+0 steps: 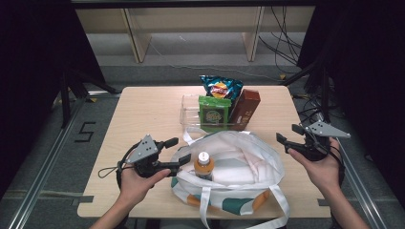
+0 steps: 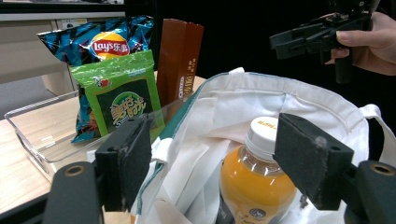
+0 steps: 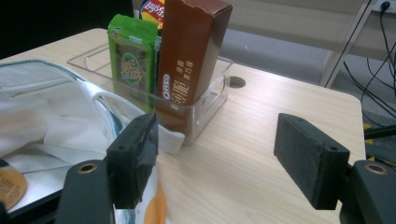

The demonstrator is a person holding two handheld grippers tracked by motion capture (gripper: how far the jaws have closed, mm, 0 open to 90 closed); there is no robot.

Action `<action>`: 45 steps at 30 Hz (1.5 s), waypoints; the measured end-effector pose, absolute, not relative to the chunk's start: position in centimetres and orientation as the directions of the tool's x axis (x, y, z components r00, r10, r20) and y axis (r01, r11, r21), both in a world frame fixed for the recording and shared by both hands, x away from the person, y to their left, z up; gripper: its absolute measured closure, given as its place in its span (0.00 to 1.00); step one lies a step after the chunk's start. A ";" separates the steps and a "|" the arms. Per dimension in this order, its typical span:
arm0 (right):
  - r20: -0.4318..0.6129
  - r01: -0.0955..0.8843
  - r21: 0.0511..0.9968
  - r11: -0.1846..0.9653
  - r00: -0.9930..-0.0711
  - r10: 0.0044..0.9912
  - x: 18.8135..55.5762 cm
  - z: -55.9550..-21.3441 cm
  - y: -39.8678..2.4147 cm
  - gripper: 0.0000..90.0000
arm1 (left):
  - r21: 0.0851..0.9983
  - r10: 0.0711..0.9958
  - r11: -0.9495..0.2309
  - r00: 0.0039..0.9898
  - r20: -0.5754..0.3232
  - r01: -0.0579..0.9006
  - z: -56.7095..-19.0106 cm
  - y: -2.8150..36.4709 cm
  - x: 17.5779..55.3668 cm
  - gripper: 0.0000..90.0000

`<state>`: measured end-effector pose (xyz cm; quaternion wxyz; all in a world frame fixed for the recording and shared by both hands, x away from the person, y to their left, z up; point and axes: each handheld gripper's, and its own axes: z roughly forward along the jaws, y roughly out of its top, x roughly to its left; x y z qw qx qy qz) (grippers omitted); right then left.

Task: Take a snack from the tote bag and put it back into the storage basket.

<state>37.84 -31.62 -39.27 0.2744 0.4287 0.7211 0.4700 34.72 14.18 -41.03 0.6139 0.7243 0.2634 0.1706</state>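
A white tote bag (image 1: 248, 157) with green and orange patches lies open on the near half of the table. An orange juice bottle (image 1: 204, 164) with a white cap stands upright inside it. My left gripper (image 1: 180, 150) is open just left of the bag. In the left gripper view its pads (image 2: 135, 154) frame the bottle (image 2: 257, 177) without touching it. Behind the bag, a clear tray (image 1: 190, 114) holds a blue chips bag (image 1: 220, 87), a green snack packet (image 1: 214, 113) and a brown box (image 1: 245, 109). My right gripper (image 1: 287, 133) hovers open and empty to the right of the bag, facing the tray (image 3: 210, 105).
The wooden table (image 1: 143, 109) has bare surface to the left of the tray and at its right side, where a round cable hole (image 3: 236, 82) sits. Shelf legs and cables (image 1: 286, 47) lie on the floor beyond the far edge. Dark stands flank both sides.
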 end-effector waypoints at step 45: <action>0.017 0.389 0.900 0.198 -0.483 0.875 38.3 -40.4 -30.8 0.35 | 0.957 0.482 -0.236 0.875 -0.037 0.171 -42.7 9.1 35.0 0.61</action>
